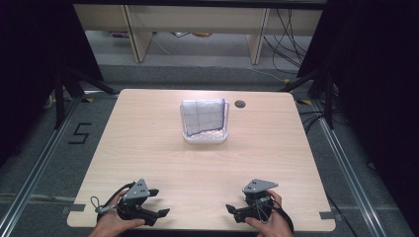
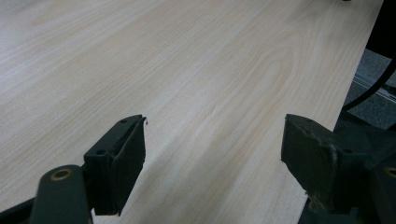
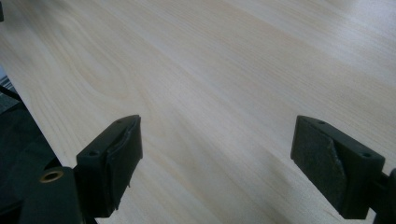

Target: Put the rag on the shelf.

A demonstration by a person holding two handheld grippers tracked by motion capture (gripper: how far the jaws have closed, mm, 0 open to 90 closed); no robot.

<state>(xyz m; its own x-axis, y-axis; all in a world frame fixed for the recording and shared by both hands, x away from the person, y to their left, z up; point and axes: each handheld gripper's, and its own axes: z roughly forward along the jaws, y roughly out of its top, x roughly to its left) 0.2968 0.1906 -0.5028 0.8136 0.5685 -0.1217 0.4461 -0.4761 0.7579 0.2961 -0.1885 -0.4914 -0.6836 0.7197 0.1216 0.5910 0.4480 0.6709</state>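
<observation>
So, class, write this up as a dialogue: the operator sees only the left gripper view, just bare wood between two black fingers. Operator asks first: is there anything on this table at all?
Observer: Yes. A white tray sits at the far middle of the table, with a white cloth with blue grid lines draped in it.
Operator: Is my left gripper near it?
Observer: No. The left gripper rests at the near edge, well apart from the tray.
Operator: And the other gripper?
Observer: The right gripper is also at the near edge, fingers apart, nothing between them.
Operator: Anything else on the tabletop?
Observer: A small dark round hole just right of the tray.
</observation>
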